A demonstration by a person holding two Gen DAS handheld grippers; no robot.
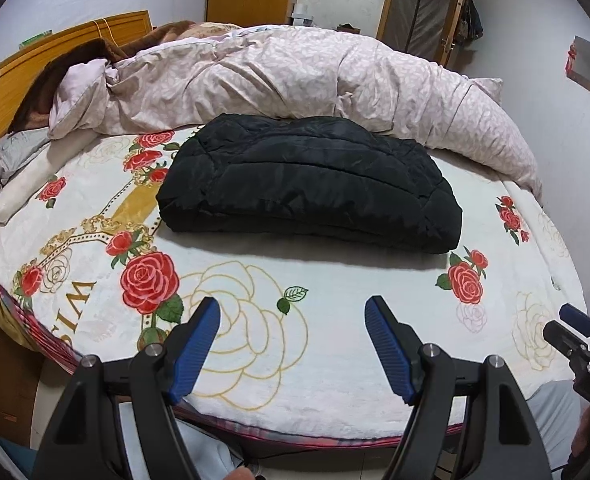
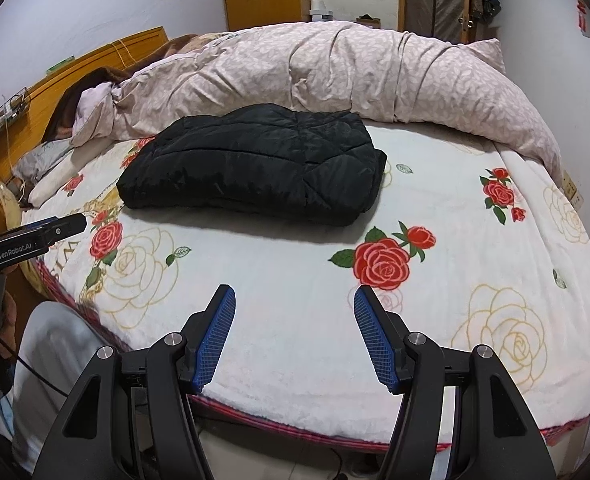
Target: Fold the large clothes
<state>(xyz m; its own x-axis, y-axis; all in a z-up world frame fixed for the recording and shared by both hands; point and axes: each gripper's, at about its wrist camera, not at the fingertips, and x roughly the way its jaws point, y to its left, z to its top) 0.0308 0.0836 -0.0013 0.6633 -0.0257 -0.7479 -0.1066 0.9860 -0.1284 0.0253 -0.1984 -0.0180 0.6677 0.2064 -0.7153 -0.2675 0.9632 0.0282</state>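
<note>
Black folded jacket (image 1: 309, 184): 1 | left gripper (image 1: 293, 312), right gripper (image 2: 295, 300): fingers apart, empty

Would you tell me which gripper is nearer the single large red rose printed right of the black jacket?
Right. The right gripper hovers just beside that rose; the left gripper sits farther left.

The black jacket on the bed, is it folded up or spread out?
Folded. The black jacket sits as a thick, compact bundle with stacked layers along its near edge, on the flowered blanket.
</note>
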